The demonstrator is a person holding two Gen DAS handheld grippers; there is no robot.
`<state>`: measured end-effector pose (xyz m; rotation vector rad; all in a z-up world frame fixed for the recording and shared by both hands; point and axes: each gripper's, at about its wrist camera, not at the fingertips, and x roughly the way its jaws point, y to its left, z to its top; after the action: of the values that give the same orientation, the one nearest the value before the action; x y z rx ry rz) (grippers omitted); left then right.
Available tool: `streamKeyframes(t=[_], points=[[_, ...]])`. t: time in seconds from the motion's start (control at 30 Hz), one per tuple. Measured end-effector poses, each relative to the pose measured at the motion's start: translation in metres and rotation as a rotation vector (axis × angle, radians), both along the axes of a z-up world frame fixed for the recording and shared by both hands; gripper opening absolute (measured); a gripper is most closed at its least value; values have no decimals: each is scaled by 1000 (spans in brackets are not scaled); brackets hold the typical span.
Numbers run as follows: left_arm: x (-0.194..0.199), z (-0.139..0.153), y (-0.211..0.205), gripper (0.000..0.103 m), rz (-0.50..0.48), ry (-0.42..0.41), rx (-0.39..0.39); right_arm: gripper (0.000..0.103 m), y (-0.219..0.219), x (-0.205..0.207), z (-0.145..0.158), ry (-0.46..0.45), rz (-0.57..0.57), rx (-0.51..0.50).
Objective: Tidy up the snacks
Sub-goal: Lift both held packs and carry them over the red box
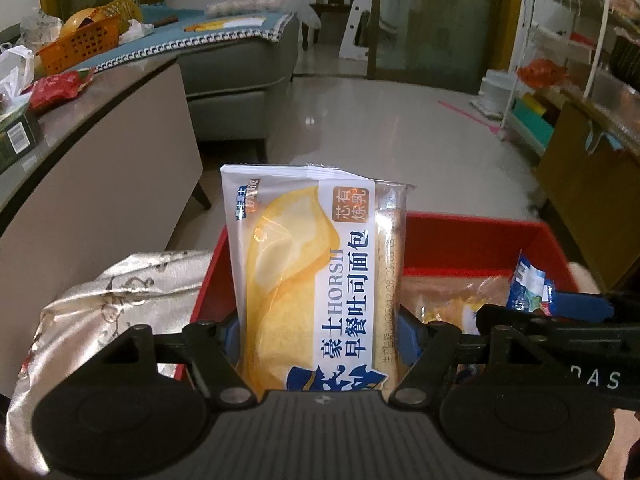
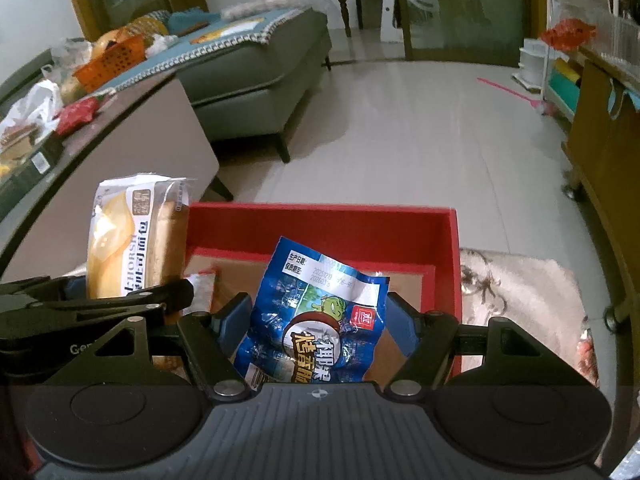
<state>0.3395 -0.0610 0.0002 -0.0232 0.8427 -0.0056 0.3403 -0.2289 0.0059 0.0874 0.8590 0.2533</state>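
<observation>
My left gripper (image 1: pixel 320 330) is shut on a white and yellow bread packet (image 1: pixel 312 280), held upright over the left end of a red box (image 1: pixel 480 236). My right gripper (image 2: pixel 316 320) is shut on a crumpled blue snack packet (image 2: pixel 316 320), held over the middle of the red box (image 2: pixel 320 220). The bread packet also shows in the right wrist view (image 2: pixel 136 236), and the blue packet in the left wrist view (image 1: pixel 530 284). Another clear packet (image 1: pixel 448 300) lies inside the box.
The box rests on a silver patterned cloth (image 1: pixel 100 300). A curved table (image 1: pixel 120 120) at the left carries a red packet (image 1: pixel 56 90), an orange basket (image 1: pixel 80 46) and bags. A grey sofa (image 2: pixel 260 68) stands behind, a wooden cabinet (image 2: pixel 600 140) at right.
</observation>
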Motion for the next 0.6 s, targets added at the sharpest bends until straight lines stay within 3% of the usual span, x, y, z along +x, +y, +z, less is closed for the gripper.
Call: streamKeyframes(t=[0.27, 0.6], points=[[5, -20, -1, 63, 3, 66, 22, 79, 7, 7, -22, 55, 4, -37], [4, -26, -1, 66, -7, 106, 42, 81, 13, 9, -22, 50, 5, -84]])
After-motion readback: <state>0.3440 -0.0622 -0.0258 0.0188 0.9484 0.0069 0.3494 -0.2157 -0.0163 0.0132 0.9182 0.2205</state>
